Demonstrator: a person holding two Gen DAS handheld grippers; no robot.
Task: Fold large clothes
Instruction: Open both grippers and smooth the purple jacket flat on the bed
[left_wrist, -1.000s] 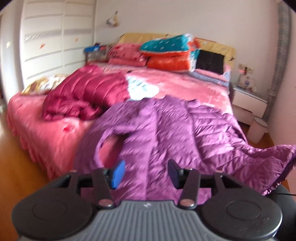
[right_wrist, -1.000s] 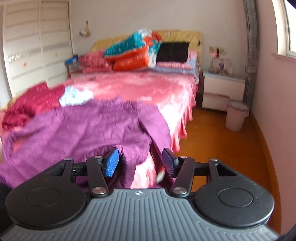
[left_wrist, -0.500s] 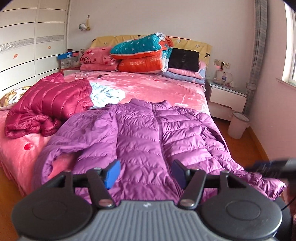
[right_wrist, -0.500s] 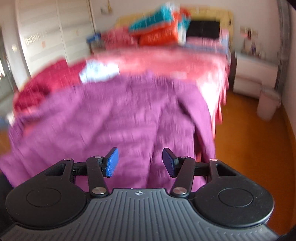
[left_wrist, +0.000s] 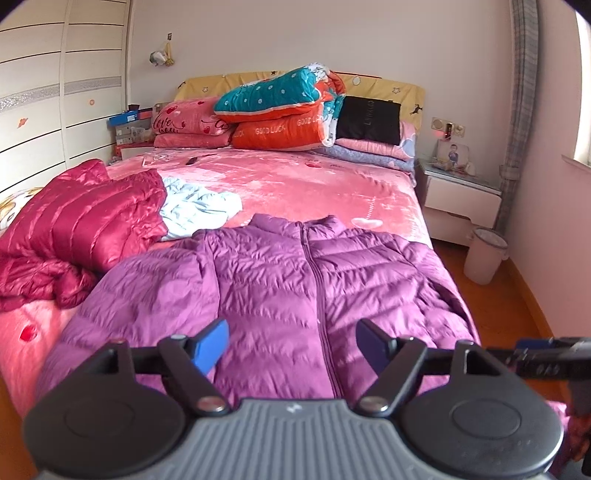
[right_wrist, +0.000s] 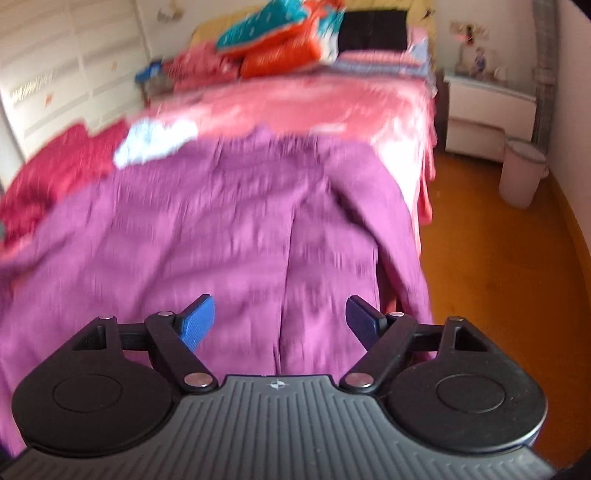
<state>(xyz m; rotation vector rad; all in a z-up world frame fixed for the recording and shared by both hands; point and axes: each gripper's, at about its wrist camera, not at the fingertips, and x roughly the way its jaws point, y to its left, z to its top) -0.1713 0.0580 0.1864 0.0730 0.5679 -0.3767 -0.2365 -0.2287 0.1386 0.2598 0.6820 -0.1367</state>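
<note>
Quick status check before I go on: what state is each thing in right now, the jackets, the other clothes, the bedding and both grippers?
Purple jacket: spread flat on the bed, front up, zipped, not yet folded.
Red jacket: crumpled in a heap, unfolded.
Light blue garment: bunched up, unfolded.
Quilts: folded and stacked at the headboard.
Left gripper: open, empty, above the purple jacket.
Right gripper: open, empty; view blurred.

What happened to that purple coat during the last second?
The purple coat went from rumpled, its right side hanging off the bed, to spread flat, zipper up. Both claws, left and right, stayed open, gripping nothing. The red jacket didn't move.
</note>
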